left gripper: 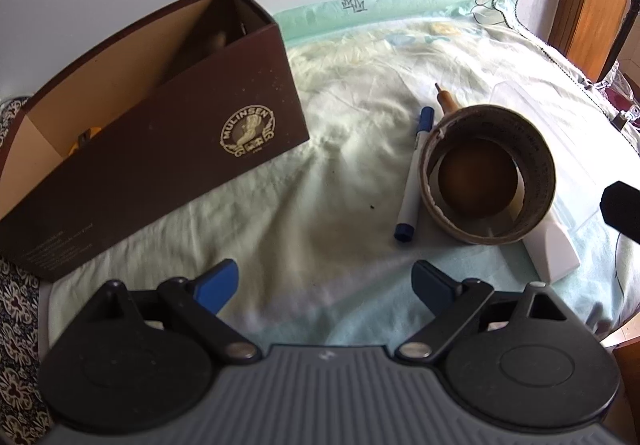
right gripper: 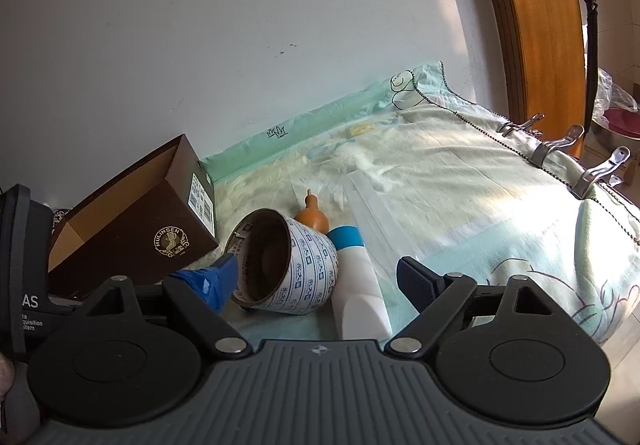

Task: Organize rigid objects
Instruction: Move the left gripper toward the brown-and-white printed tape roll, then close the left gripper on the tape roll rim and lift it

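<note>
While the left wrist camera looks down at the pale green cloth (left gripper: 320,205) covering the worktop, the left gripper (left gripper: 324,285) hangs with its jaws spread wide and nothing between them. Over on the left sits a dark brown cardboard box (left gripper: 160,149) with a gold MULINSEN logo, open at the top; inside I can make out something yellow (left gripper: 86,141) near one end and a brownish rounded shape deeper in, too shadowed to say what they are. Right of centre, a blue-capped marker (left gripper: 414,181) lies just beside a cardboard tape roll (left gripper: 488,173) resting on its side, with a small brown gourd (left gripper: 446,99) poking out behind it and a white plastic piece (left gripper: 554,245) partly under the roll. From the right wrist view, the right gripper (right gripper: 316,277) is also wide open and gripping nothing, though its left blue pad sits right at the roll's rim. The roll (right gripper: 300,265) shows white printed tape outside and brown card inside. The gourd (right gripper: 312,215) and a white tube with a blue band (right gripper: 356,277) lie just behind and beside it, and the box (right gripper: 152,221) sits left. Metal clips (right gripper: 560,149) hold the cloth's far edge.
</note>
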`<state>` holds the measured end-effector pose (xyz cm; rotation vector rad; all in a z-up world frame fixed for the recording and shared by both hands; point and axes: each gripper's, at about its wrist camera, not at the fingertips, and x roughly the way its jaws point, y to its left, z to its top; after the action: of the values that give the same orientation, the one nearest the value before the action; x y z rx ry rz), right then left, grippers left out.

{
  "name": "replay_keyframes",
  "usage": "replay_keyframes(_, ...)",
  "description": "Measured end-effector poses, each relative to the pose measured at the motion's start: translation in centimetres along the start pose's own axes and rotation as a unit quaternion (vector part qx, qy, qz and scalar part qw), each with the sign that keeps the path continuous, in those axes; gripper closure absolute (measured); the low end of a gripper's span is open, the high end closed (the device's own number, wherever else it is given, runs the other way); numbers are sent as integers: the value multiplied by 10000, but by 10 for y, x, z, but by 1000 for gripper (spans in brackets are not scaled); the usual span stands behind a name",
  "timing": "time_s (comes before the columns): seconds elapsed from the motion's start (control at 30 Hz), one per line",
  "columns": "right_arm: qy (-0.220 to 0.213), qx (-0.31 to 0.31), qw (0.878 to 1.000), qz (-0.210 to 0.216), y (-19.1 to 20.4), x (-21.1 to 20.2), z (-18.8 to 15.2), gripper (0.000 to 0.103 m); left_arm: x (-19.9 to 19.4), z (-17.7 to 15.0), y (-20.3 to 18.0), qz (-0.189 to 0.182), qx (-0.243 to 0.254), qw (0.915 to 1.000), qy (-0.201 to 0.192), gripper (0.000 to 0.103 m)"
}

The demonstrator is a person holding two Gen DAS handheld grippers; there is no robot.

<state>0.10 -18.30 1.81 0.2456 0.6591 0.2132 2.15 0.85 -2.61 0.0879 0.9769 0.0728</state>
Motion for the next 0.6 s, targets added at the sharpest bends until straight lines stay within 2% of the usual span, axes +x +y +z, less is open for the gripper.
replay_keyframes(0.17, 50, -125, 9998, -127, 3, 18, 12, 33, 4, 4, 1, -68, 13, 10000, 38, 10)
replay_keyframes(0.37, 195, -320, 9993, -3, 11, 32, 17, 37, 5, 11, 2, -140, 103, 9998, 4, 10)
replay_keyframes(0.47, 296, -449, 9985, -11, 15, 38, 19, 40, 4, 14, 2, -289, 130, 9995, -18, 10)
replay_keyframes(0.6, 477, -309, 9984, 45, 9, 46, 19, 46, 2, 16, -4, -475, 257, 9985, -116, 13)
